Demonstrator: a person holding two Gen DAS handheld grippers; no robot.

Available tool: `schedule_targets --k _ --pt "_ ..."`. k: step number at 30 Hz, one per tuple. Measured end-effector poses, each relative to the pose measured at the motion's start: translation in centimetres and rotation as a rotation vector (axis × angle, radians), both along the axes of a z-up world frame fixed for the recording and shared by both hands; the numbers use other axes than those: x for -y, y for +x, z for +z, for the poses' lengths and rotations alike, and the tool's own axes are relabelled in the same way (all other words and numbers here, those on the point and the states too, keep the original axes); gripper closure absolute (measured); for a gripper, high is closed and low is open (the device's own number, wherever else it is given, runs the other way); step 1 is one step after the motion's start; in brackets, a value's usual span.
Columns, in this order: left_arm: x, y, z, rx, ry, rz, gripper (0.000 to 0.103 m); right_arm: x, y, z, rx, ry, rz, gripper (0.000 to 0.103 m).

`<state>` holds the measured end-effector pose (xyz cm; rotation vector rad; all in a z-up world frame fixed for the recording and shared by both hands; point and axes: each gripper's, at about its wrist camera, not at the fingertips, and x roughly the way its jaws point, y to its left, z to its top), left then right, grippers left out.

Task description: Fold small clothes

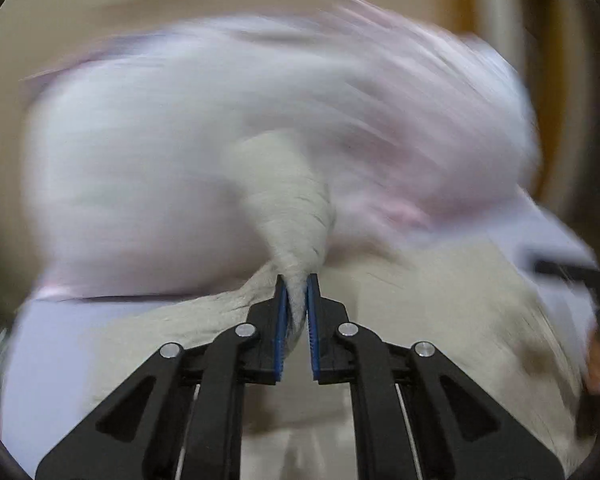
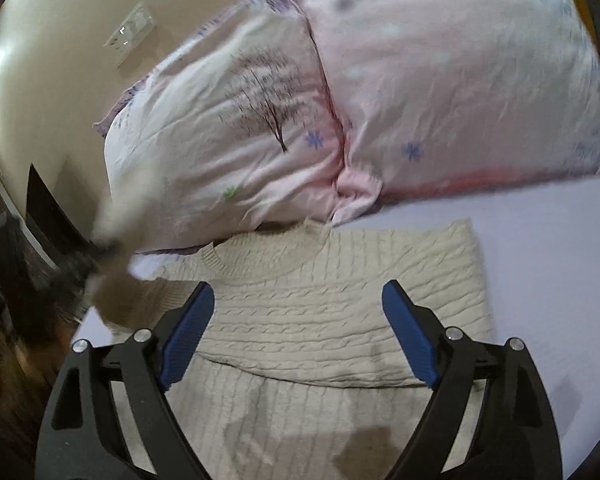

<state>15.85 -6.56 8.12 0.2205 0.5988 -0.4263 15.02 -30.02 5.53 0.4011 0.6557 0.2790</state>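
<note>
A cream cable-knit sweater lies on a pale lavender bed sheet, its right side folded over the body. My left gripper is shut on a bunched sleeve of the sweater and lifts it; that view is heavily motion-blurred. In the right wrist view the raised sleeve shows blurred at the left. My right gripper is open and empty, hovering above the sweater's middle.
Two pink pillows, one with a tree print and one with flowers, lie just beyond the sweater's collar. A beige wall with a switch plate is behind. The bed edge and dark floor are at the left.
</note>
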Motion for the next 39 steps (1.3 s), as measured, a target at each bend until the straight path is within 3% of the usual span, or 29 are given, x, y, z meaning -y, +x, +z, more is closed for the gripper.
schedule_targets --k 2,4,6,9,10,13,15,17,18,21,23,25,30,33,34,35,37,38,39 --pt "5.1 -0.8 -3.6 -0.068 0.110 -0.118 0.095 1.3 1.0 -1.2 -0.064 0.044 -0.023 0.018" --pt "5.3 -2.2 -4.4 -0.064 0.127 -0.140 0.095 2.8 1.3 -1.9 -0.103 0.084 -0.047 0.026" --pt "2.6 -2.9 -3.4 -0.041 0.075 -0.099 0.093 3.9 1.4 -2.4 -0.122 0.108 -0.070 0.031" --pt "-4.1 -4.2 -1.6 -0.050 -0.052 0.023 0.063 4.6 2.2 -3.4 -0.181 0.110 -0.110 0.044" --pt "-6.7 -5.2 -1.4 -0.060 -0.075 0.075 0.059 4.5 2.6 -3.8 -0.190 0.109 -0.109 0.044" --pt "-12.5 -6.8 -2.2 -0.119 -0.104 0.182 0.055 3.6 4.1 -5.0 -0.226 0.057 -0.111 0.050" --pt "-16.3 -8.3 -3.3 -0.174 -0.151 0.272 0.052 2.4 5.1 -5.5 -0.229 -0.011 -0.102 0.068" --pt "-19.0 -9.3 -4.0 -0.211 -0.210 0.329 0.048 1.5 5.2 -5.2 -0.176 -0.074 -0.089 0.077" --pt "-19.8 -10.0 -4.4 -0.228 -0.241 0.343 0.047 1.5 5.1 -5.0 -0.161 -0.083 -0.089 0.085" --pt "-21.3 -11.2 -5.4 -0.273 -0.330 0.341 0.044 3.3 4.3 -4.8 -0.154 -0.009 -0.147 0.092" --pt "-21.3 -12.1 -6.3 -0.307 -0.366 0.314 0.044 4.8 3.3 -4.8 -0.164 -0.016 -0.234 0.093" --pt "-21.2 -12.3 -6.7 -0.329 -0.380 0.290 0.044 5.4 2.8 -4.8 -0.192 -0.008 -0.241 0.089" --pt "-20.1 -14.1 -8.1 -0.368 -0.411 0.227 0.044 7.2 -3.1 -3.5 -0.181 -0.048 -0.259 0.040" --pt "-20.2 -15.6 -8.2 -0.386 -0.467 0.178 0.045 8.6 -7.5 -4.7 -0.238 -0.054 -0.244 0.043" --pt "-20.1 -16.0 -8.3 -0.388 -0.480 0.165 0.045 8.8 -8.3 -5.4 -0.260 -0.029 -0.225 0.048" --pt "-20.1 -16.7 -8.5 -0.393 -0.498 0.146 0.046 8.9 -9.4 -6.3 -0.289 0.011 -0.198 0.060" --pt "-19.9 -17.9 -8.7 -0.410 -0.536 0.115 0.051 8.8 -12.5 -7.0 -0.283 0.082 -0.153 0.066" --pt "-19.8 -18.6 -8.8 -0.416 -0.551 0.102 0.052 8.6 -13.9 -7.5 -0.293 0.146 -0.104 0.076" --pt "-19.8 -19.2 -9.0 -0.428 -0.566 0.087 0.057 8.2 -15.7 -8.2 -0.301 0.212 -0.044 0.079"
